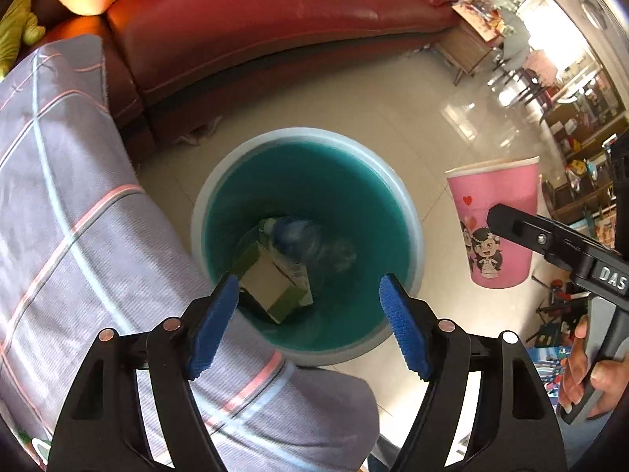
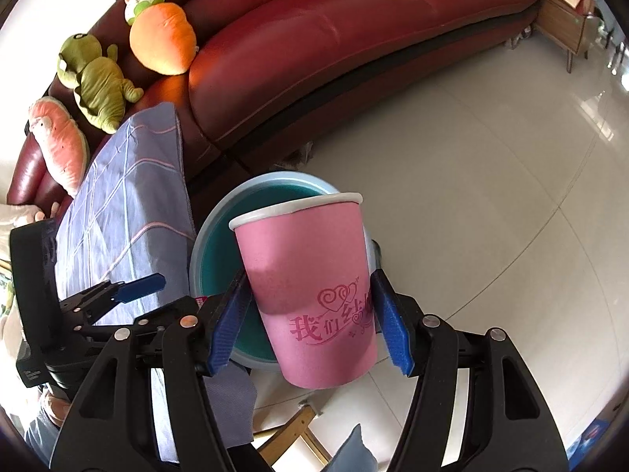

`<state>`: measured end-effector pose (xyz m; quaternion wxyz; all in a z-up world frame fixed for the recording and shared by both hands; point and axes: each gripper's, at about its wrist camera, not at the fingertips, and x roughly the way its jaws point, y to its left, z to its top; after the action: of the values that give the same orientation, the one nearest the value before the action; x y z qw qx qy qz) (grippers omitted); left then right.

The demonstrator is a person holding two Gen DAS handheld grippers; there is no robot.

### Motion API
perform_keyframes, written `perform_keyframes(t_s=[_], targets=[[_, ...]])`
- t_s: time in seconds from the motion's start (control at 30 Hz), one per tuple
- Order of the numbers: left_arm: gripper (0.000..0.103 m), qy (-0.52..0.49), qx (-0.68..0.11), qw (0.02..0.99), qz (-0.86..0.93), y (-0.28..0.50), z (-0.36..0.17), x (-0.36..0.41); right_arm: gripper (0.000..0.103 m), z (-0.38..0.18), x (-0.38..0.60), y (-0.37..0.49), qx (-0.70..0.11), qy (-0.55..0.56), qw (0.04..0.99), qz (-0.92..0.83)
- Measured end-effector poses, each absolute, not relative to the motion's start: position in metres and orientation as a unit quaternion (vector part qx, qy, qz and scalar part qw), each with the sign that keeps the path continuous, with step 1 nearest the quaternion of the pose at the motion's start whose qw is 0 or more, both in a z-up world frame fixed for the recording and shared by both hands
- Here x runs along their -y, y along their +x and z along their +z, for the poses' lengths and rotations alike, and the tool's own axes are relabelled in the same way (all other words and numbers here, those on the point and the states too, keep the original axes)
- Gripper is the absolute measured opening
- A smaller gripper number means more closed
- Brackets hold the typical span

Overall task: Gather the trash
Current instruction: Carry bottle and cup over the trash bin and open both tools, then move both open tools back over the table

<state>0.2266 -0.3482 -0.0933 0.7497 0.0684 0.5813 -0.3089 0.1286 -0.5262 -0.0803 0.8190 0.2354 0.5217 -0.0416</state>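
A round teal bin (image 1: 306, 133) with a pale rim stands on the floor. Inside it lie a clear plastic bottle (image 1: 302, 240) and a small cardboard box (image 1: 271, 287). My left gripper (image 1: 308, 281) hangs open above the bin's mouth, with nothing between its blue pads. My right gripper (image 2: 309, 279) is shut on a pink paper cup (image 2: 310, 275) with red printed writing, held upright beside and above the bin (image 2: 275, 179). The left wrist view shows the same cup (image 1: 495, 212) to the right of the bin, with one black finger (image 1: 523, 232) against it.
A red leather sofa (image 2: 354, 39) curves behind the bin, with plush toys (image 2: 163, 39) on it. A grey checked cloth (image 1: 59, 196) drapes close to the bin's left side. Glossy tiled floor (image 2: 471, 196) spreads to the right. A hand (image 1: 582, 369) grips the right tool's handle.
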Motion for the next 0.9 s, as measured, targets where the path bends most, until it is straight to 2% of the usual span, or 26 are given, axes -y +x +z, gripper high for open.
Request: perform_keyframes(t_s=[0.13, 0.33, 0.43, 0.7, 0.8, 0.9], targets=[[0.088, 0.061, -0.568, 0.763, -0.304, 0.22, -0.081, 0.328, 0.06, -0.081, 0.518, 0.137, -0.528, 0.227, 0.818, -0.035], [0.095, 0.052, -0.55, 0.779, -0.297, 0.212, -0.065, 0.303, 0.062, -0.083, 0.499, 0.154, -0.541, 0.207, 0.815, -0.019], [0.096, 0.049, -0.547, 0.781, -0.297, 0.21, -0.062, 0.293, 0.072, -0.089, 0.492, 0.16, -0.555, 0.209, 0.805, -0.018], [0.097, 0.049, -0.544, 0.785, -0.294, 0.201, -0.06, 0.277, 0.077, -0.087, 0.484, 0.158, -0.562, 0.203, 0.801, -0.027], [0.097, 0.045, -0.541, 0.787, -0.293, 0.199, -0.057, 0.269, 0.083, -0.084, 0.484, 0.155, -0.567, 0.199, 0.799, -0.035], [0.097, 0.038, -0.541, 0.789, -0.29, 0.195, -0.056, 0.257, 0.083, -0.08, 0.479, 0.152, -0.568, 0.193, 0.799, -0.037]])
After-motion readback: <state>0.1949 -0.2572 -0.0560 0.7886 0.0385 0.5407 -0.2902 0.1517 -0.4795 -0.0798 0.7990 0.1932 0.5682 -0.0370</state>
